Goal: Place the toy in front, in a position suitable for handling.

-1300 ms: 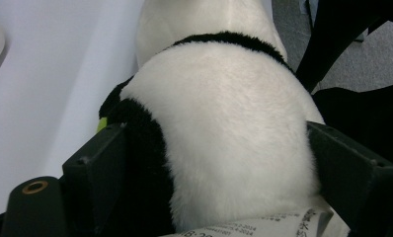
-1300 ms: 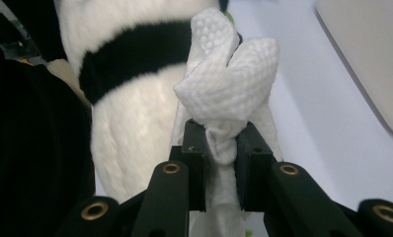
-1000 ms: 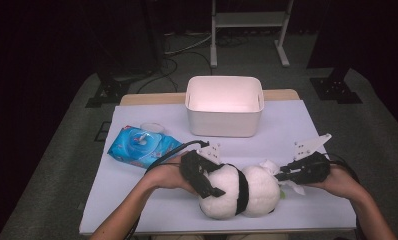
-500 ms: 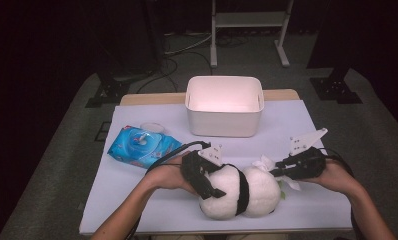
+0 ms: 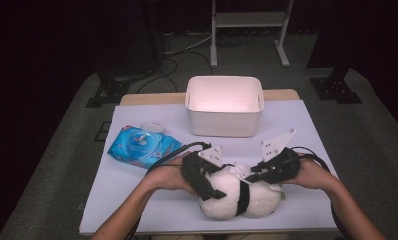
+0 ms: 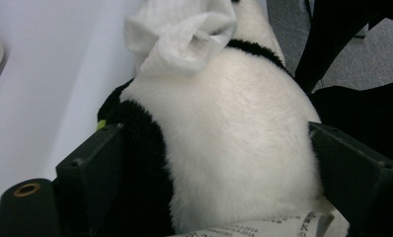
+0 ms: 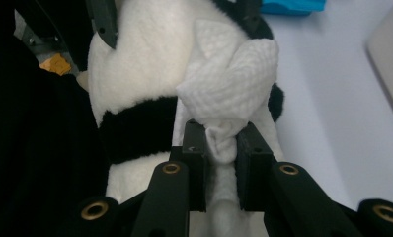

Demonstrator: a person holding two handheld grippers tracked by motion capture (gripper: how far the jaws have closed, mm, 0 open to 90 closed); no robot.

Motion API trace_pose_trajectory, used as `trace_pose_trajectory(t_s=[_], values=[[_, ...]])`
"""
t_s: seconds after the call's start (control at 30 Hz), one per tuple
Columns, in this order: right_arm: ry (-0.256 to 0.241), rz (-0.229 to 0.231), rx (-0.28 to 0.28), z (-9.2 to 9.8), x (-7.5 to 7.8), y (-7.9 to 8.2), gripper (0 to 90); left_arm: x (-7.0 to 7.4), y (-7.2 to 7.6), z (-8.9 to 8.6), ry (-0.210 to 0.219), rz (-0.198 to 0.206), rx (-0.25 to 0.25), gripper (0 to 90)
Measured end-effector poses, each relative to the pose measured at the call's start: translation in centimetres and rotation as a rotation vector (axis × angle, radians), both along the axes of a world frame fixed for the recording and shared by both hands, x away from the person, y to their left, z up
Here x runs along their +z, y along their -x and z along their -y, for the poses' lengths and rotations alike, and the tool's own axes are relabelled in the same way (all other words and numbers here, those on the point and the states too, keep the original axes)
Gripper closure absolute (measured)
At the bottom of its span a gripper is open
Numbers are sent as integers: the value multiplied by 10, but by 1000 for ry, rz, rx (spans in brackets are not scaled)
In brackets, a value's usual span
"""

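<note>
A: Left gripper (image 5: 207,182)?
B: Jaws spread wide around plush panda (image 5: 239,192), one each side of the white body, pressed into the fur. Clamped on it, per left gripper view.

A: Panda location?
B: Lying on white table (image 5: 137,200), near front edge, between both hands. Black band across the middle.

A: Right gripper (image 5: 254,175)?
B: Jaws nearly together, pinched on a twisted end of white wipe (image 7: 234,94). Wipe bunched up, resting against top of panda.

A: Seen from left gripper view too?
B: Yes, crumpled wipe sitting on far side of the panda's body.

A: Anything else on table?
B: White bin (image 5: 224,105) at back centre, well apart from panda. Blue wipes pack (image 5: 142,146) at left, near left forearm, not touching panda. Printed tag at panda's underside, text too small to read.
</note>
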State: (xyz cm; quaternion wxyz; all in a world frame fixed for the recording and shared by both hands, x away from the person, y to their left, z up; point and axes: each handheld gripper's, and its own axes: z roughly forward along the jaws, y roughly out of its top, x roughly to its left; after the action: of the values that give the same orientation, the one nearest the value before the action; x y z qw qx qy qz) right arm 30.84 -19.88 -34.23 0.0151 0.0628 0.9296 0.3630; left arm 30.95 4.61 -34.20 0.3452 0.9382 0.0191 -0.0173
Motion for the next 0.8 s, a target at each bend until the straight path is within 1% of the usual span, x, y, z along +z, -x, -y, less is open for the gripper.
trace_pose_trajectory(t_s=[0.03,0.07,0.17,0.2,0.23,0.3,0.4,0.53,0.57,0.6,0.63,0.7,0.73,0.8], values=[[0,0,0,0,0,0,768,0,0,0,0,-1,0,114],[5,-4,4,-5,-3,2,768,0,-1,-1,8,-9,11,95],[11,-4,-1,-6,-4,3,770,2,-3,-2,16,-14,7,76],[13,1,0,-6,-4,4,772,3,-4,-3,27,-24,9,54],[13,1,0,-6,-4,4,772,3,-4,-3,27,-24,9,48],[11,0,4,-5,-4,5,772,4,-6,-3,29,-37,8,40],[4,-5,2,-5,-5,7,772,4,-9,-2,22,-56,0,24],[-1,3,13,-4,-6,8,773,0,-13,2,16,-90,-11,9],[-2,-3,12,-4,-6,10,773,0,-13,2,16,-90,-11,9],[-1,-6,11,-4,-6,11,774,-3,-14,4,16,-104,-17,5],[-1,-6,11,-4,-6,11,774,-3,-14,4,16,-104,-17,0],[1,-6,16,-5,-6,12,773,-8,-15,8,10,-133,-31,0],[5,-4,23,-6,-6,13,773,-11,-17,10,15,-157,-40,0],[8,1,24,-5,-6,13,773,-12,-18,11,19,-164,-44,0]])
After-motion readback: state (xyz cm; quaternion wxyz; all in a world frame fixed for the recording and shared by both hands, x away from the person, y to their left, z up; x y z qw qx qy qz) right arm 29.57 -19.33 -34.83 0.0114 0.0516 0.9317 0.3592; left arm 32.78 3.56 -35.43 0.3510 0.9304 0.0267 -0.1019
